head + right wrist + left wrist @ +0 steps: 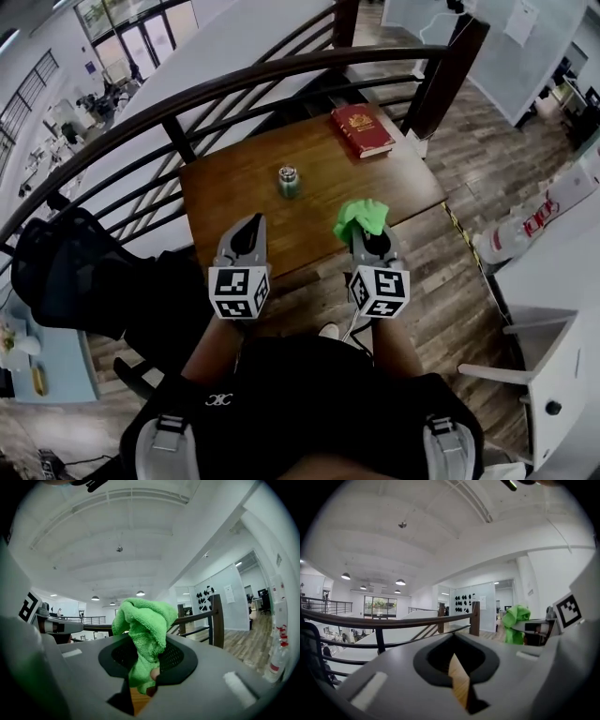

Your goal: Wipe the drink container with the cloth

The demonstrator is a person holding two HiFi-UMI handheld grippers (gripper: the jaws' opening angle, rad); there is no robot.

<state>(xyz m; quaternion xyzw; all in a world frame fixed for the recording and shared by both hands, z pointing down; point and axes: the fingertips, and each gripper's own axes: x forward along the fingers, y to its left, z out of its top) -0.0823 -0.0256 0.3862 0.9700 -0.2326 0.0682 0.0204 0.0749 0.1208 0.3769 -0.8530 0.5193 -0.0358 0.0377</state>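
My right tool (372, 236) clamped the cloth (361, 217), my left tool (250, 228) sat closed, empty; both were short of the drink container (288, 181); I judged reaching it came next.

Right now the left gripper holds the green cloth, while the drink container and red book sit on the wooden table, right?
Not quite. The right gripper holds the green cloth, as the right gripper view shows; the left gripper is shut on nothing. The drink container and red book do sit on the wooden table.
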